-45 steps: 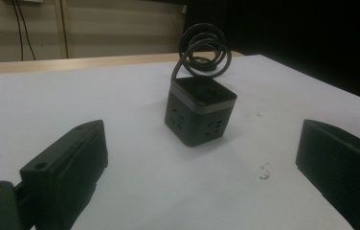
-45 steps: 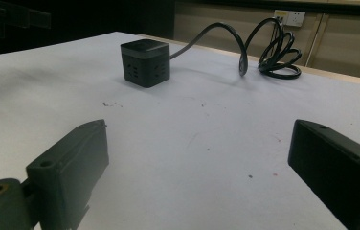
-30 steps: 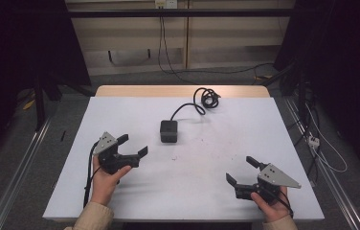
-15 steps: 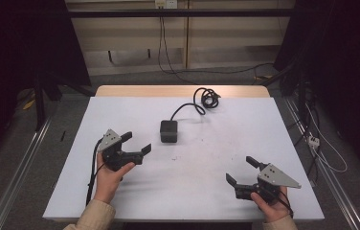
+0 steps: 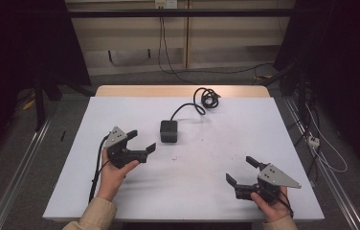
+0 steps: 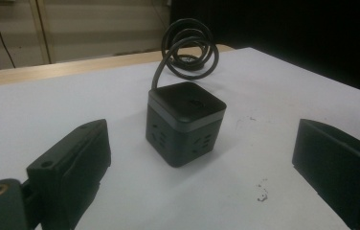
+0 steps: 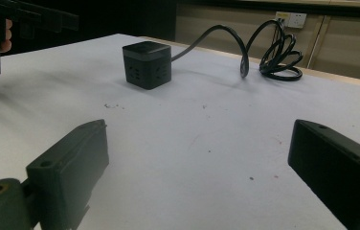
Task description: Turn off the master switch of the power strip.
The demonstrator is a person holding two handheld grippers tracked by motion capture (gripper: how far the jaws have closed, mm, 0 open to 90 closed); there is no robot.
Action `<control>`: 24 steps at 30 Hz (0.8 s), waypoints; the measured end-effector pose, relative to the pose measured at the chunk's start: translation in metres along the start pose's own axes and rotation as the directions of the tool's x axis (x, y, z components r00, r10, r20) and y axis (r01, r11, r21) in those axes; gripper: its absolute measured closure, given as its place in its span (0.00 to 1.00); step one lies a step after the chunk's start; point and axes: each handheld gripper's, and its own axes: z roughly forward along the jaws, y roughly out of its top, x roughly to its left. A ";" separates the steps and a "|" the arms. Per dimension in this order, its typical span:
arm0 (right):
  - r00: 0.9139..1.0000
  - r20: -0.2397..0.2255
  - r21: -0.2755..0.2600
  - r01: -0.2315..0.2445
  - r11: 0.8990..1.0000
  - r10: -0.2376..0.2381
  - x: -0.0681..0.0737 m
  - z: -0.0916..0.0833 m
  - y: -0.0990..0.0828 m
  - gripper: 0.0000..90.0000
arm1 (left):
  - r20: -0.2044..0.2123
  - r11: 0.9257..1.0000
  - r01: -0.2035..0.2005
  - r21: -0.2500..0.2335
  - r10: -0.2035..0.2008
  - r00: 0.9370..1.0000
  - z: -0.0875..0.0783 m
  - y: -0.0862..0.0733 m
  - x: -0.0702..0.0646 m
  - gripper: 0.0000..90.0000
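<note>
A black cube power socket [image 5: 168, 131] sits on the white table [image 5: 216, 139] a little left of centre. Its black cable runs back to a coil [image 5: 207, 98] near the far edge. My left gripper [image 5: 142, 139] is open just left of the cube and points at it, with nothing between its jaws. In the left gripper view the cube [image 6: 185, 123] stands close ahead, between the spread jaws of the left gripper [image 6: 202, 143]. My right gripper [image 5: 240, 169] is open and empty near the front right. Its own view shows the cube [image 7: 147, 64] farther off.
The table's front edge lies just below both hands. A wooden strip [image 5: 178, 91] runs along the far edge behind the coil [image 7: 276, 57]. Small dark specks [image 5: 173, 157] mark the surface in front of the cube. Cables lie on the floor at the right [image 5: 321, 148].
My left gripper has moved forward and to the right, closer to the cube. The right gripper, the cube and the cable have stayed put.
</note>
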 end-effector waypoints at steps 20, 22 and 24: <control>1.000 0.000 0.000 -0.001 1.000 0.001 0.000 0.000 0.000 0.07 | 0.018 1.000 0.017 0.019 -0.018 1.000 0.016 0.005 -0.002 0.05; 1.000 0.000 -0.003 -0.001 1.000 0.001 -0.001 -0.001 0.000 0.07 | 0.018 1.000 0.016 0.018 -0.017 1.000 0.017 0.005 -0.001 0.06; 1.000 -0.001 -0.004 0.001 1.000 -0.001 -0.001 -0.001 0.000 0.07 | 0.019 1.000 0.020 0.017 -0.020 1.000 0.017 0.005 0.000 0.06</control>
